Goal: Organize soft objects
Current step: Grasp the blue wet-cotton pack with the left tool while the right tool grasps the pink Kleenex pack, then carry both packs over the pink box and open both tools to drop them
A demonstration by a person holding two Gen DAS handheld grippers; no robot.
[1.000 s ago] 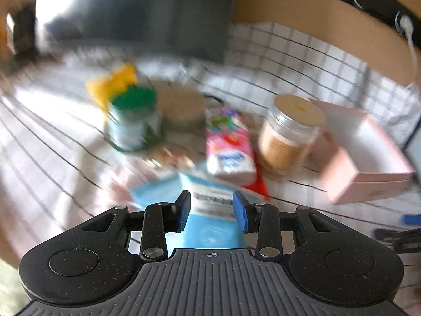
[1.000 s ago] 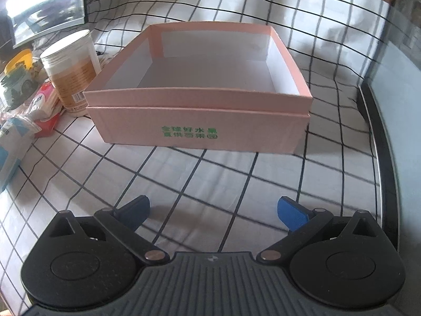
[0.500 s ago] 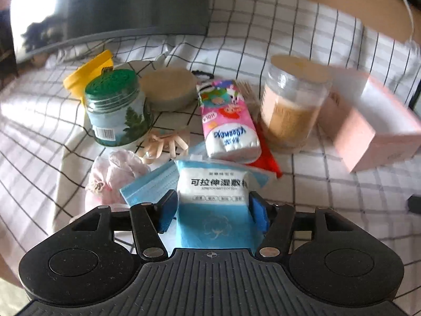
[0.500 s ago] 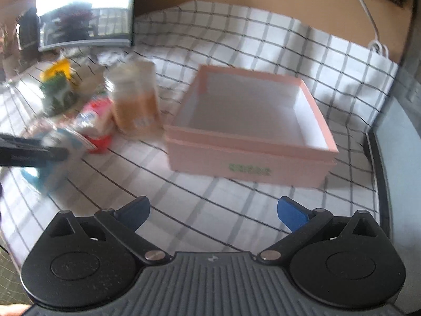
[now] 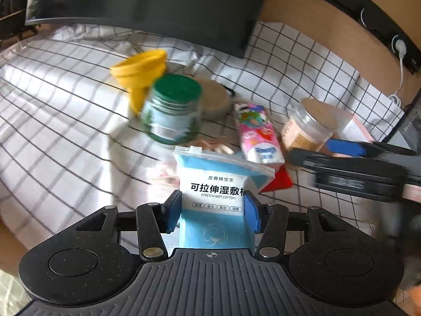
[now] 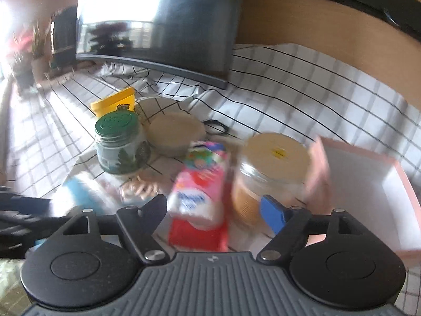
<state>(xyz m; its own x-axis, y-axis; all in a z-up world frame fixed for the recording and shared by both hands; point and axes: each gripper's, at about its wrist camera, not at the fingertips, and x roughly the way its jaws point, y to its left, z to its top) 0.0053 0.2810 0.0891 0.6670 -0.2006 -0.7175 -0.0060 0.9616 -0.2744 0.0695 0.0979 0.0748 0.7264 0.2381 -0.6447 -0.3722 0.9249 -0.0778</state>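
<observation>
My left gripper (image 5: 212,214) is shut on a blue and white pouch of wet cotton pads (image 5: 217,192) and holds it above the checked cloth. My right gripper (image 6: 214,212) is open and empty, hovering over a pink tissue pack (image 6: 200,187) that lies on a red packet (image 6: 196,234). The tissue pack also shows in the left wrist view (image 5: 259,134), with the right gripper (image 5: 350,158) coming in from the right. The open pink box (image 6: 365,184) sits at the right. The pouch appears blurred at the left of the right wrist view (image 6: 81,192).
A green-lidded jar (image 5: 172,110), a yellow funnel (image 5: 140,71), a round beige tin (image 5: 214,100) and a clear jar with a tan lid (image 5: 307,127) stand on the cloth. A dark monitor (image 5: 147,2) stands at the back. A black hair tie (image 6: 215,126) lies behind the tin.
My left gripper has closed on the cotton pouch and lifted it. My right gripper has swung left from the pink box to above the tissue pack.
</observation>
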